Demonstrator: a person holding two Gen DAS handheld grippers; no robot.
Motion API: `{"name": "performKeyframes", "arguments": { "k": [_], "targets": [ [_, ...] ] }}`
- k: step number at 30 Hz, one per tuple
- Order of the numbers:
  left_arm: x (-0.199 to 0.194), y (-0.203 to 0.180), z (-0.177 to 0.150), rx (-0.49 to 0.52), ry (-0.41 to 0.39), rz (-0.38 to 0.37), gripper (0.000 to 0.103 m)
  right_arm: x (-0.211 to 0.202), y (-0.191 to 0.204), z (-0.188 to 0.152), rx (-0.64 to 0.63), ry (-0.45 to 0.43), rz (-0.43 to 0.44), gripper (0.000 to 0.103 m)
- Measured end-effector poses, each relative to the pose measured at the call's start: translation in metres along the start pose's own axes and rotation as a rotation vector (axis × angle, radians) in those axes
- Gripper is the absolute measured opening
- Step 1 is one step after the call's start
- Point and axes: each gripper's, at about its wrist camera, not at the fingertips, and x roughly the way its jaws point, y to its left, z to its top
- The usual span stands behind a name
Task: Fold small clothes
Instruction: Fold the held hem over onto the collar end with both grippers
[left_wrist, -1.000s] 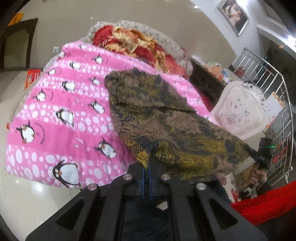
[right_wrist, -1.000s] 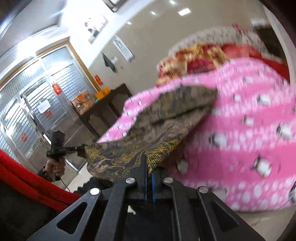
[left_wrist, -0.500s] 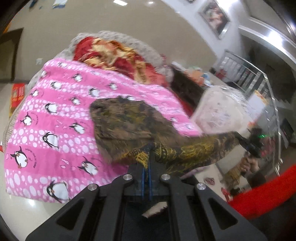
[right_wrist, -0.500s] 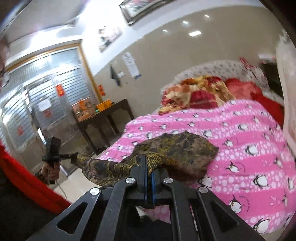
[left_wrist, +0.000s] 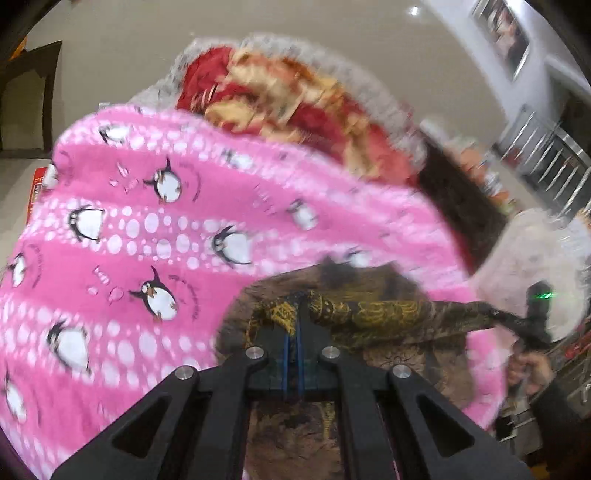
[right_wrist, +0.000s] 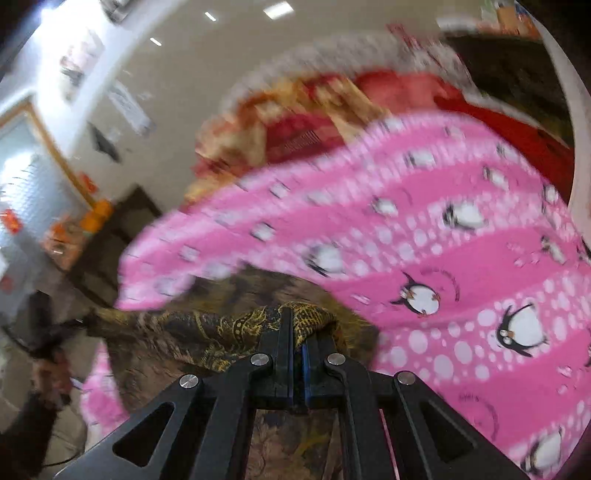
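A dark brown garment with a yellow pattern (left_wrist: 369, 314) lies on the near part of a pink penguin blanket (left_wrist: 155, 229). My left gripper (left_wrist: 293, 325) is shut on one corner of it. My right gripper (right_wrist: 297, 328) is shut on the other corner of the garment (right_wrist: 207, 328). The held edge stretches taut between the two grippers, low over the rest of the cloth. In the left wrist view the right gripper (left_wrist: 532, 325) shows at the far right. In the right wrist view the left gripper (right_wrist: 55, 332) shows blurred at the far left. Both views are motion-blurred.
A red and yellow quilt (left_wrist: 295, 103) is bunched at the far end of the bed. A white chair (left_wrist: 535, 266) and a metal railing (left_wrist: 554, 166) stand to the right. A dark side table (right_wrist: 107, 243) stands to the left of the bed.
Both grippers have moved forward and down over the bed with the garment's edge. The garment, earlier spread out long towards the far end, now lies doubled near the front edge.
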Motion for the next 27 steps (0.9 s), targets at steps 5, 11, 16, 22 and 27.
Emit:
{"name": "performKeyframes", "arguments": {
  "k": [5,11,16,22,27],
  "targets": [
    [0.066,0.030,-0.008,-0.067,0.106,0.096,0.003,0.053,-0.017,0.003,0.043,0.077,-0.068,0.004],
    [0.083,0.041,-0.014,-0.107,0.123,0.103,0.007,0.083,-0.030,0.003,0.089,0.151,-0.083,0.006],
    [0.052,0.042,-0.015,-0.078,0.071,0.166,0.056,0.041,-0.017,0.008,0.073,0.068,-0.056,0.012],
    [-0.006,0.000,-0.035,-0.016,-0.089,0.183,0.042,-0.019,0.042,-0.007,-0.097,-0.127,-0.141,0.067],
    [0.029,-0.069,-0.064,0.158,-0.061,0.187,0.036,-0.002,0.070,-0.028,-0.104,-0.083,-0.210,0.068]
  ]
}}
